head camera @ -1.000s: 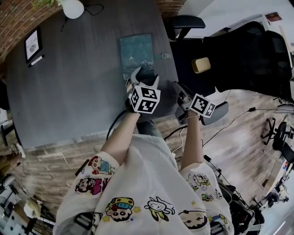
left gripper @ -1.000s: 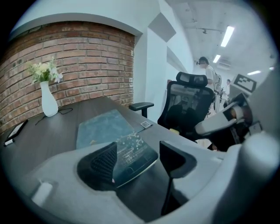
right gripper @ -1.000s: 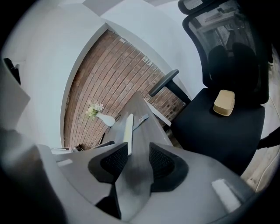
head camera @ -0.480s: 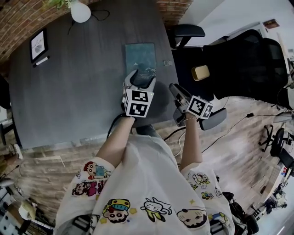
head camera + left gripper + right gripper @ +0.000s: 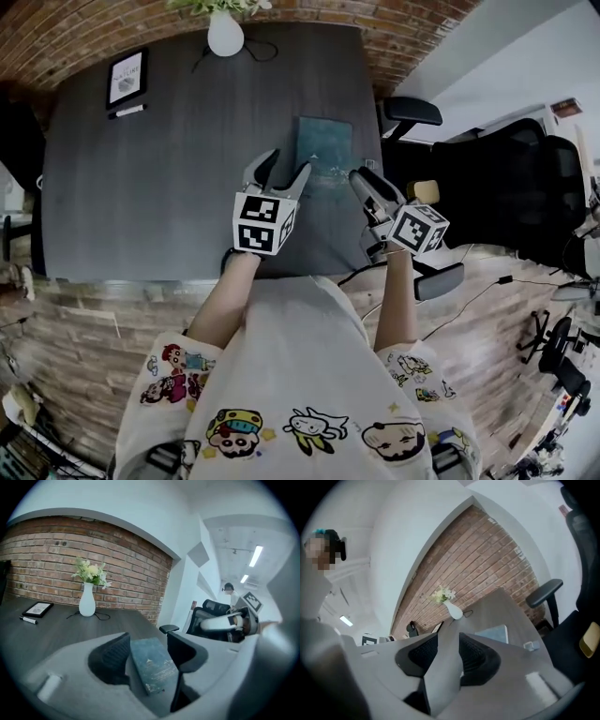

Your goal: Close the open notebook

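Note:
A teal notebook (image 5: pixel 324 145) lies shut and flat on the grey table (image 5: pixel 141 187), near its right edge. My left gripper (image 5: pixel 284 164) hovers just left of the notebook's near end. Its jaws are open and have just been closing, with nothing gripped. In the left gripper view (image 5: pixel 147 637) the notebook (image 5: pixel 153 665) shows between the fingers, lying on the table beyond them. My right gripper (image 5: pixel 367 184) hangs at the table's right edge, right of the notebook. It is open, jaws just closing on nothing (image 5: pixel 447 637), and the notebook (image 5: pixel 492 633) lies ahead.
A white vase with flowers (image 5: pixel 225 33) stands at the far edge against the brick wall. A framed tablet (image 5: pixel 127 78) with a pen (image 5: pixel 129 111) lies far left. A small clip (image 5: pixel 528 645) sits by the notebook. Black office chairs (image 5: pixel 497 178) crowd the right side.
Both grippers have lifted off the table beside the notebook. The head view has tipped up, so the far wall and vase now show. The notebook has stayed in place.

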